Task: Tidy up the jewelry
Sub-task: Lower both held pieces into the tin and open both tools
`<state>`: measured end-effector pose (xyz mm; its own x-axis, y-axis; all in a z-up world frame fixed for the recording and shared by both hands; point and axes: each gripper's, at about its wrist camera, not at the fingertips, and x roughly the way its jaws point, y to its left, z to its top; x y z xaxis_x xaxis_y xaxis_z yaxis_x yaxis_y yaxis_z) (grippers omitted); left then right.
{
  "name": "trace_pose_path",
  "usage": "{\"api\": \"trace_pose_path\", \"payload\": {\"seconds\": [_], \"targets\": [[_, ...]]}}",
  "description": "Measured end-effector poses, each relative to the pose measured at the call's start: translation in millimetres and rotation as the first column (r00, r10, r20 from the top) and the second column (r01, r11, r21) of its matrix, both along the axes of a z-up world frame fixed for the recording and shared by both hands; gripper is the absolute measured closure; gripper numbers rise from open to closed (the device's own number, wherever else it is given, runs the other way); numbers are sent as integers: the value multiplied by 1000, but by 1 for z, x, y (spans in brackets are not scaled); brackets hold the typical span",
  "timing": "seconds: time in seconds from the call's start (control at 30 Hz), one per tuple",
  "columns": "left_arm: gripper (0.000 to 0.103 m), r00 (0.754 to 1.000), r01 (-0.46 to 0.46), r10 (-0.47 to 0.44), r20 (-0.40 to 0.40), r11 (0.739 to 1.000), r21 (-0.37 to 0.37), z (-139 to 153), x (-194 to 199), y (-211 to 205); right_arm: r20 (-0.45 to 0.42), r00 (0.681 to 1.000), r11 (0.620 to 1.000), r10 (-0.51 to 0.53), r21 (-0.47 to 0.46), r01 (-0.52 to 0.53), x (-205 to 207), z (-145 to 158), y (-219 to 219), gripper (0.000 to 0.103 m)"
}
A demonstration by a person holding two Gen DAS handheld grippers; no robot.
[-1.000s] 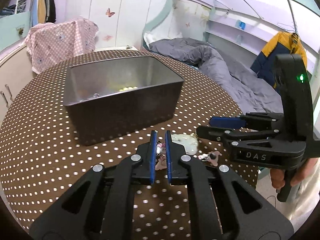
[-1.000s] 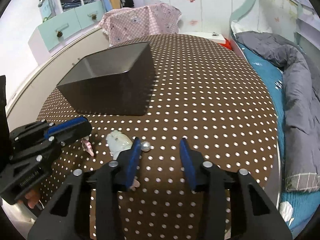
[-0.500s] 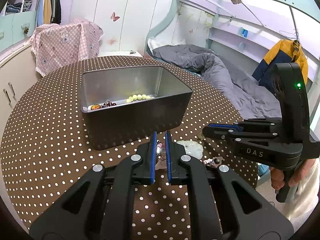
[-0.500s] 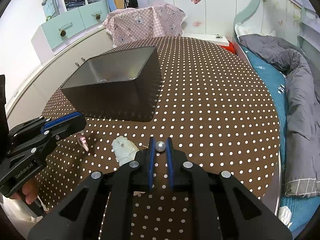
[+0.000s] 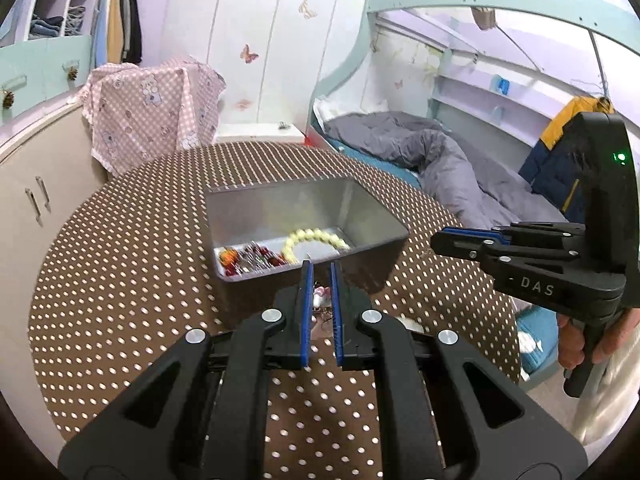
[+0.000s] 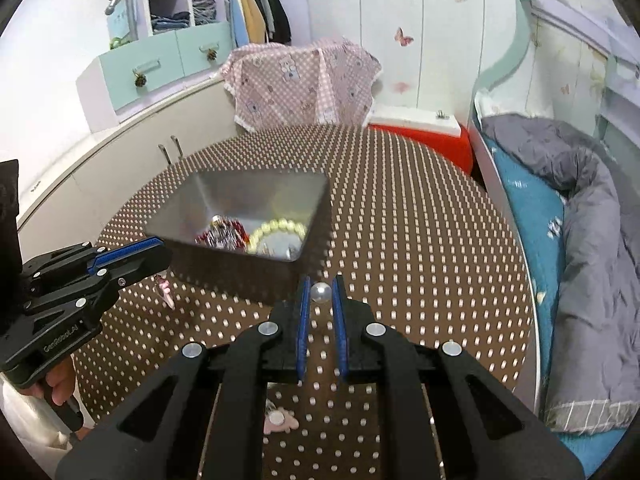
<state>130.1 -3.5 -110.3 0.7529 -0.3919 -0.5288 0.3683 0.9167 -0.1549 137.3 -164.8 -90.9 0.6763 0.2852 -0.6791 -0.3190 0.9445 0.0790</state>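
Left and right wrist views, both looking down the tongs toward a round surface covered in brown cloth with white dots.

We see the left tongs nearly closed, their blue pads gripping a small pink-and-white trinket with a fine dangling part. In the right view the same tongs enter from the left, with the pink piece hanging below their tips, clear of the cloth.

We see the right tongs likewise narrow, pinching a silvery pearl between the pad tips. In the left view these tongs reach in from the right, held by a hand; the pearl cannot be made out there.

A dark rectangular bin stands on the surface just beyond both pairs of tongs. We note inside it a pale yellow bead bracelet lying beside a tangle of red and dark beads, both against the near wall.

On the cloth below the right tongs lies a pink piece with a white disc, partly hidden by the tool. A white object shows partly behind the left tongs; we cannot tell what it is.

Beyond the surface: a bed with a grey quilt, and a pink checked cloth draped over furniture.
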Motion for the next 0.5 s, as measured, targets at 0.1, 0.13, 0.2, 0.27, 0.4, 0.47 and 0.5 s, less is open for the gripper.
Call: {"api": "trace_pose_path", "payload": {"seconds": [0.1, 0.13, 0.2, 0.27, 0.4, 0.47, 0.5], "targets": [[94, 999, -19, 20, 27, 1000, -12, 8, 3, 6, 32, 999, 1000, 22, -3, -22, 4, 10, 6, 93], [94, 999, -29, 30, 38, 999, -13, 11, 5, 7, 44, 999, 999, 32, -7, -31, 6, 13, 9, 93], [94, 998, -43, 44, 47, 999, -15, 13, 9, 10, 59, 997, 999, 47, -10, -47, 8, 16, 14, 93], [94, 997, -56, 57, 54, 998, -22, 16, 13, 12, 69, 996, 998, 64, -11, -63, 11, 19, 19, 93], [94, 996, -66, 68, 64, 997, -35, 21, 23, 14, 75, 993, 996, 91, -13, -91, 20, 21, 29, 93], [94, 995, -67, 69, 70, 997, -32, 23, 27, 13, 73, 992, 995, 100, -11, -99, 24, 20, 31, 93], [94, 995, -66, 68, 72, 997, -32, 24, 29, 12, 71, 992, 994, 105, -11, -105, 27, 19, 33, 93]]}}
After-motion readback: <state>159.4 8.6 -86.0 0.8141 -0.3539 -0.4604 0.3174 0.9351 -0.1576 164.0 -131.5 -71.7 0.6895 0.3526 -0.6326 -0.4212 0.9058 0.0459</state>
